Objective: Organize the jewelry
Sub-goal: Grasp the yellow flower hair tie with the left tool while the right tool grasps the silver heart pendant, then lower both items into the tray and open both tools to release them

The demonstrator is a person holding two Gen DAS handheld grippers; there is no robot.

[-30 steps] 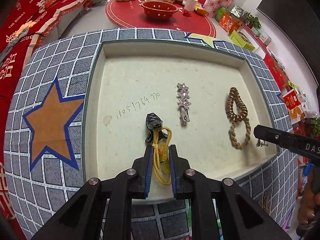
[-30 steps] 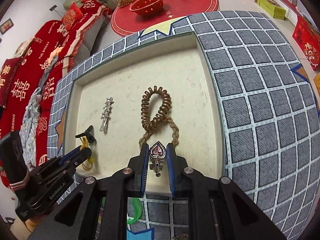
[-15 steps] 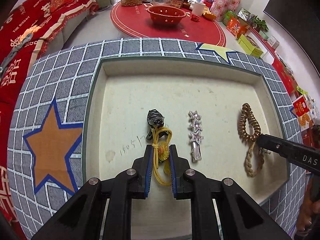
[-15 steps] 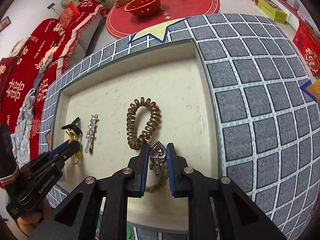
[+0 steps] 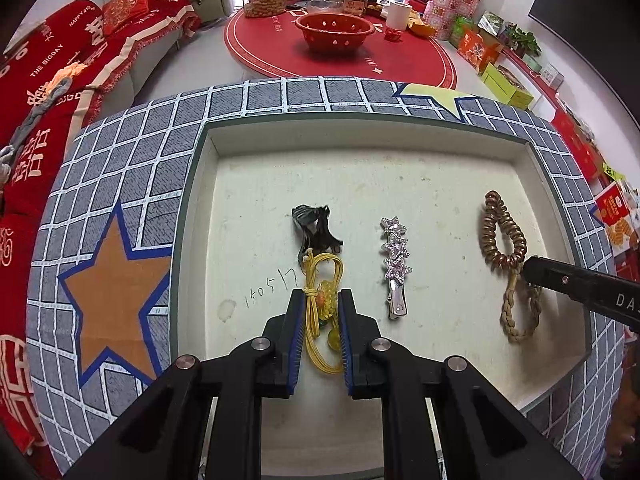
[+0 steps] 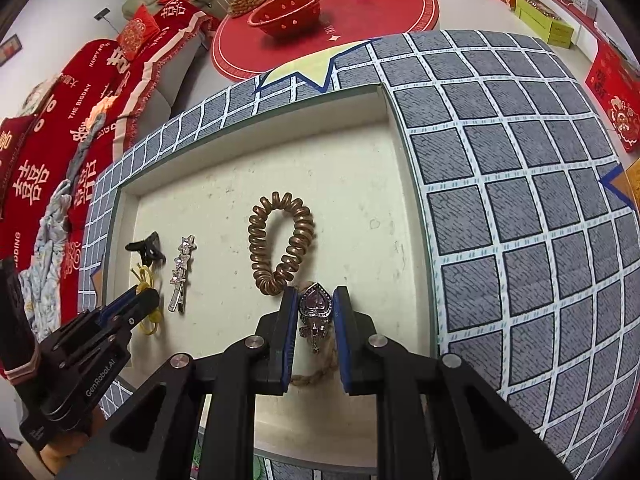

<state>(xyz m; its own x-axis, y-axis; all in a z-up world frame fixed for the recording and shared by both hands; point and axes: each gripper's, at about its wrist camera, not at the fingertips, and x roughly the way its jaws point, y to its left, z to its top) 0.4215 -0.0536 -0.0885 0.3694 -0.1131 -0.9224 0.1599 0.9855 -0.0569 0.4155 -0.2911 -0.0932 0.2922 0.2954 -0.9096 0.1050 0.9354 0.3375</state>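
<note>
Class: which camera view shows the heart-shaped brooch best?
The right wrist view: the heart-shaped brooch sits close up between the right gripper fingers, purple stone facing the camera. The left wrist view shows only that gripper's dark finger at the edge; the brooch is hidden.

red-draped sofa (image 5: 60,80) | round red table (image 5: 340,56) | pale floor (image 5: 192,64), possibly tiled

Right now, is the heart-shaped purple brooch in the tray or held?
Held: the heart-shaped purple brooch sits clamped between the right gripper fingers, above the tray.
</note>
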